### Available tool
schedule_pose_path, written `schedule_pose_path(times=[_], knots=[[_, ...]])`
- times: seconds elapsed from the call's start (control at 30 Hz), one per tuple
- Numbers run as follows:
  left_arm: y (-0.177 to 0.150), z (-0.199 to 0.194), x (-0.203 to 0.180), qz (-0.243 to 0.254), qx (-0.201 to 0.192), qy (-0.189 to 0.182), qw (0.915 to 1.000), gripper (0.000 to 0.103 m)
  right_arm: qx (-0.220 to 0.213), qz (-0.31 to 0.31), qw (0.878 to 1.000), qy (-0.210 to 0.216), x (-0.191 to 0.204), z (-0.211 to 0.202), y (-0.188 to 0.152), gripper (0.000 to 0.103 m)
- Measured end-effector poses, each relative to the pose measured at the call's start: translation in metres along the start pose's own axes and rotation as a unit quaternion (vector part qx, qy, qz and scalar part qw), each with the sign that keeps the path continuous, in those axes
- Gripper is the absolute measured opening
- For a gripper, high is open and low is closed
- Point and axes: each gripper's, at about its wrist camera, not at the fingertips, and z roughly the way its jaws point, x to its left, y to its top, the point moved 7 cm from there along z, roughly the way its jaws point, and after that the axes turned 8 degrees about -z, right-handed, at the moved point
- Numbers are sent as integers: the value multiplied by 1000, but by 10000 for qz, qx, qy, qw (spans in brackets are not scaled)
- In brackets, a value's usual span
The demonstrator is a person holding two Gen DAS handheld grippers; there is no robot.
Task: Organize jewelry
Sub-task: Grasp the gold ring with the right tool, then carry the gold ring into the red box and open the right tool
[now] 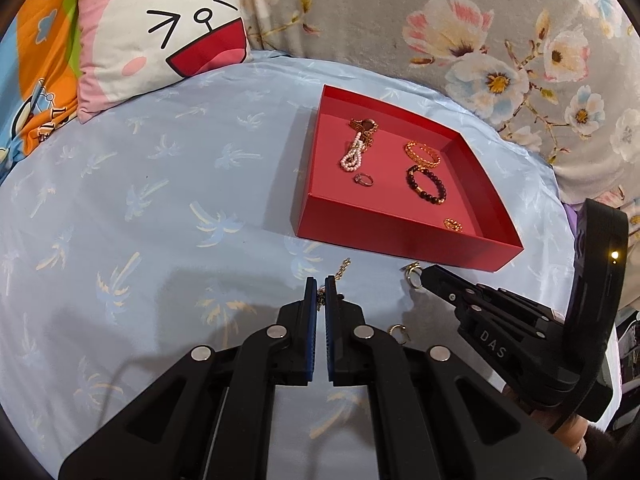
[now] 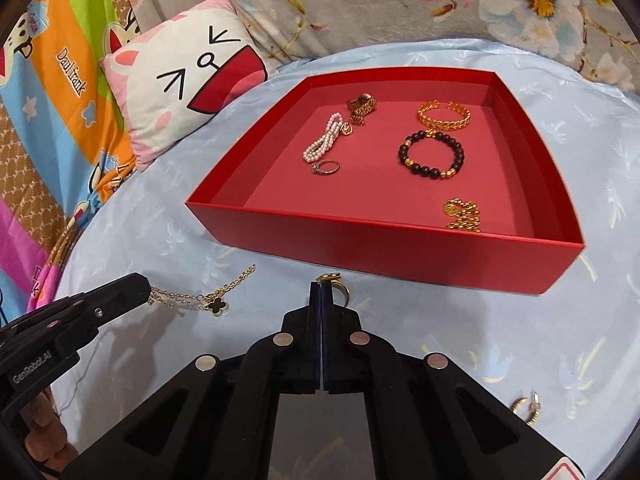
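Observation:
A red tray (image 1: 400,246) (image 2: 360,248) on the blue bedsheet holds a pearl bracelet (image 2: 322,140), a black bead bracelet (image 2: 431,155), a gold cuff (image 2: 443,117), rings and gold chains. My left gripper (image 1: 321,286) is shut on a thin gold chain (image 1: 342,269) with a black clover pendant (image 2: 218,305), low over the sheet. My right gripper (image 2: 321,292) is shut on a gold ring (image 2: 340,290) just in front of the tray; it also shows in the left wrist view (image 1: 426,276) beside the ring (image 1: 412,274).
A gold earring (image 2: 528,408) (image 1: 398,332) lies on the sheet near the right gripper. A cartoon pillow (image 1: 160,32) and a floral blanket (image 1: 480,20) lie behind the tray. A colourful quilt (image 2: 48,100) is at left.

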Motion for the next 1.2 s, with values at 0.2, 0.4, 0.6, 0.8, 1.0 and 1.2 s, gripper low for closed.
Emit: schedule_pose_path(times=[0.2,0.4,0.6,0.8,1.0,1.2], knots=[[6,-13,-14,94,-127,-104,9998,3,-102,12,9999,-23,-6,-21,-1,0],[5,-12,-17,111,-102,-75,9999,2,100,-39,9999,35,-6,-2,-1,31],[4,-6,-14,91,-45,-57,9999,2,235,-249,9994,-84,-1,19,3,31],[6,-5,-13,84,-55,-65,9999,2,195,-340,9990,-216,-2,18,2,19],[16,-15,-19,187,-137,-106,9997,2,-20,-201,9996,-206,-7,-7,2,18],[48,-45,-45,473,-462,-275,9974,2,-380,-15,9991,-207,-18,-50,9,18]])
